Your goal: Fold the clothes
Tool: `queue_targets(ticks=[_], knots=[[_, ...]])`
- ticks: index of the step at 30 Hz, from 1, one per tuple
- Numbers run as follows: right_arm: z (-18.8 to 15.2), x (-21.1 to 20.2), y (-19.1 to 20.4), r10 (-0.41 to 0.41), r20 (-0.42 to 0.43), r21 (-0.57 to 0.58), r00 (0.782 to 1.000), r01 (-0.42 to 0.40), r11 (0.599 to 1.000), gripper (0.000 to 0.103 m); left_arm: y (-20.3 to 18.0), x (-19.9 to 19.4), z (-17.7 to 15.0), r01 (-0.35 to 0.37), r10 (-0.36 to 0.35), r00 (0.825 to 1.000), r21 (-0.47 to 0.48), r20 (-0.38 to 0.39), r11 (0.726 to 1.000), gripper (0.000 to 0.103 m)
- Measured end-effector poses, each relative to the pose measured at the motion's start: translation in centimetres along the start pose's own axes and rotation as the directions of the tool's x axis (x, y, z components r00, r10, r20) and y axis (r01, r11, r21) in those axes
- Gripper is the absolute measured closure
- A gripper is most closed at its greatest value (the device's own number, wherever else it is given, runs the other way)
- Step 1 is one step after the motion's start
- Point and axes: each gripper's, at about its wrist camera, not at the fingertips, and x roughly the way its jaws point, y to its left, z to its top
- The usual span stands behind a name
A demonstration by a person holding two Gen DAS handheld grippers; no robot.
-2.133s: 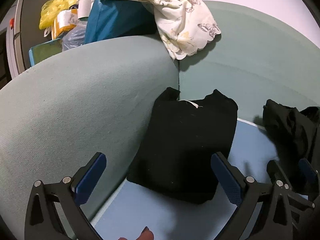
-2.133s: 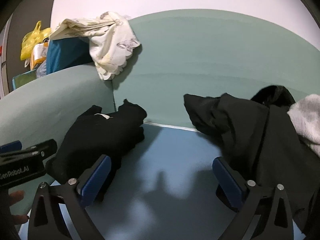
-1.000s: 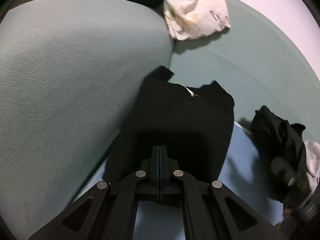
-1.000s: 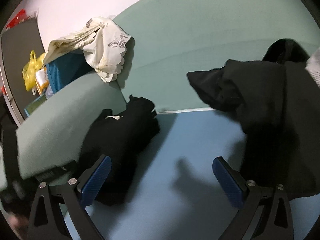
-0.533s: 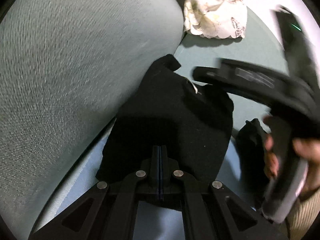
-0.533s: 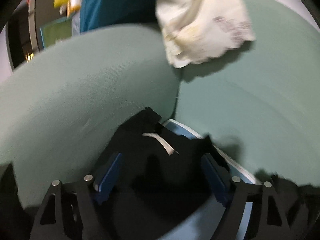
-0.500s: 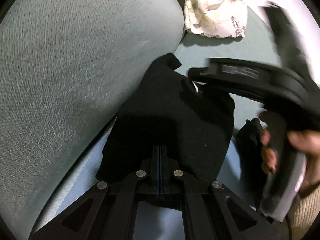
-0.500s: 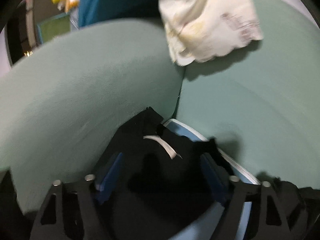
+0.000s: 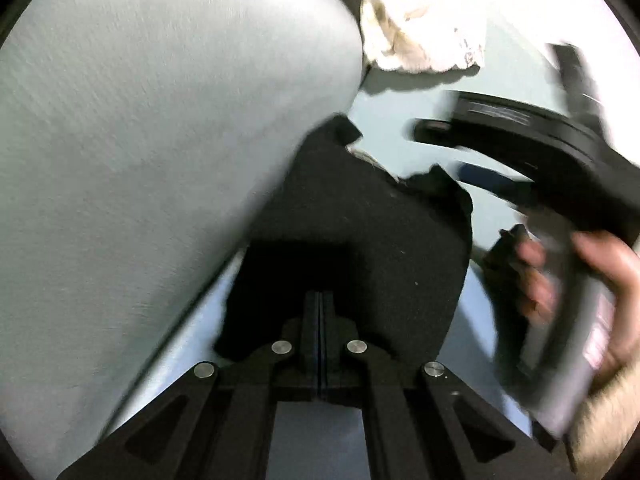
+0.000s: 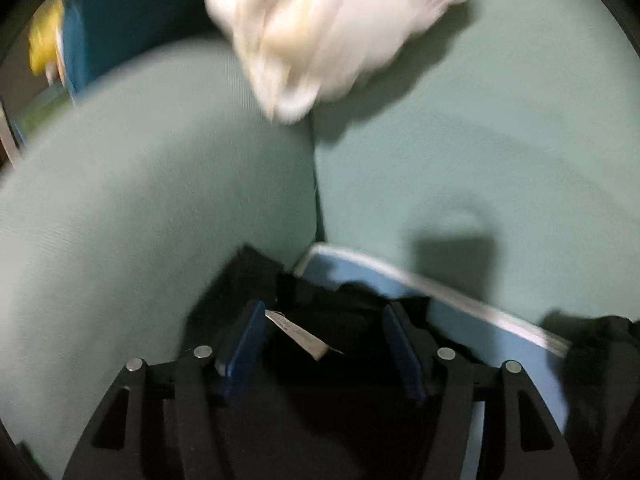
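Observation:
A folded black garment (image 9: 360,240) lies on the blue seat cushion (image 9: 188,344) in the corner of a pale green sofa. My left gripper (image 9: 320,300) is shut, its tips over the garment's near edge; I cannot tell whether cloth is pinched. My right gripper (image 10: 322,340), seen from the left wrist as my right gripper (image 9: 448,152) held by a hand (image 9: 600,276), straddles the collar end. Its jaws are opening, with the white label (image 10: 300,332) and black cloth between the blue pads (image 10: 240,340), which do not visibly press.
The sofa armrest (image 9: 160,140) rises close on the left and the backrest (image 10: 480,160) stands behind. A cream patterned cloth (image 10: 320,28) hangs over the corner. A heap of dark clothes (image 10: 600,352) lies to the right. A blue bag (image 10: 132,28) and yellow bag (image 10: 44,44) sit beyond the armrest.
My right gripper swung left from the dark heap to the folded garment's collar end, with narrower jaws. My left gripper, open two seconds ago, has stayed shut at the near edge.

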Motion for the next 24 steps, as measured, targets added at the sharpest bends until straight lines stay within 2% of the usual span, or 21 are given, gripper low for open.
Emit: queue_targets(ticks=[2, 3, 5, 6, 7, 8, 9, 12, 13, 14, 18, 20, 22, 24], knots=[[-2.6, -4.7, -0.5, 0.050, 0.064, -0.009, 0.997, -0.050, 0.999, 0.021, -0.4, -1.6, 0.0, -0.011, 0.011, 0.999, -0.001, 0.031, 1.000, 0.102], [-4.2, -6.7, -0.4, 0.068, 0.092, -0.019, 0.993, -0.066, 0.998, 0.015, -0.5, -2.0, 0.1, -0.004, 0.005, 0.999, -0.007, 0.036, 1.000, 0.097], [-7.4, -10.8, -0.4, 0.104, 0.146, -0.041, 0.984, -0.099, 0.994, 0.015, -0.5, -3.0, 0.1, 0.007, -0.006, 0.999, -0.033, 0.052, 0.999, 0.062], [-8.9, -12.0, -0.5, 0.116, 0.167, -0.050, 0.979, -0.109, 0.993, 0.013, -0.5, -3.4, 0.1, 0.008, -0.005, 0.998, -0.046, 0.061, 0.999, 0.020], [-10.6, -13.3, -0.8, 0.118, 0.189, -0.053, 0.975, -0.109, 0.993, 0.010, -0.5, -3.8, 0.0, 0.006, -0.002, 0.997, -0.056, 0.080, 0.998, 0.008], [-12.2, -14.3, -1.1, 0.105, 0.209, -0.051, 0.972, -0.097, 0.994, 0.003, -0.1, -4.4, -0.1, 0.010, -0.003, 0.995, -0.065, 0.101, 0.998, 0.008], [-13.5, -15.0, -1.3, 0.081, 0.229, -0.047, 0.970, -0.072, 0.996, 0.000, 0.0, -4.9, -0.2, 0.015, -0.006, 0.993, -0.076, 0.115, 0.997, 0.008], [-17.2, -16.5, -1.0, -0.004, 0.244, -0.076, 0.970, 0.023, 0.997, 0.000, 0.4, -5.2, 0.3, 0.020, -0.009, 0.992, -0.087, 0.122, 0.996, 0.008], [-18.1, -16.8, -0.9, -0.022, 0.238, -0.097, 0.971, 0.046, 0.994, 0.000, 0.2, -5.2, 0.2, 0.010, 0.001, 0.992, -0.089, 0.128, 0.996, 0.004], [-18.9, -17.1, -0.9, -0.030, 0.233, -0.113, 0.972, 0.057, 0.992, 0.000, 0.0, -5.2, 0.2, 0.000, 0.012, 0.991, -0.091, 0.133, 0.996, 0.000], [-21.1, -18.2, -1.0, -0.065, 0.215, -0.146, 0.974, 0.097, 0.984, 0.000, -1.2, -4.4, 0.3, -0.068, 0.081, 0.989, -0.105, 0.127, 0.992, 0.000], [-22.5, -19.3, -1.0, -0.094, 0.235, -0.184, 0.967, 0.139, 0.973, 0.000, -2.5, -4.2, 0.3, -0.102, 0.111, 0.987, -0.082, 0.112, 0.991, 0.000], [-23.8, -20.2, -1.3, -0.089, 0.248, -0.227, 0.965, 0.147, 0.963, 0.000, -4.0, -4.4, 0.1, -0.124, 0.128, 0.987, -0.046, 0.102, 0.991, 0.000], [-25.1, -20.9, -1.8, -0.091, 0.247, -0.261, 0.965, 0.156, 0.953, 0.000, -5.2, -5.0, -0.8, -0.149, 0.147, 0.987, 0.017, 0.058, 0.989, 0.000]])
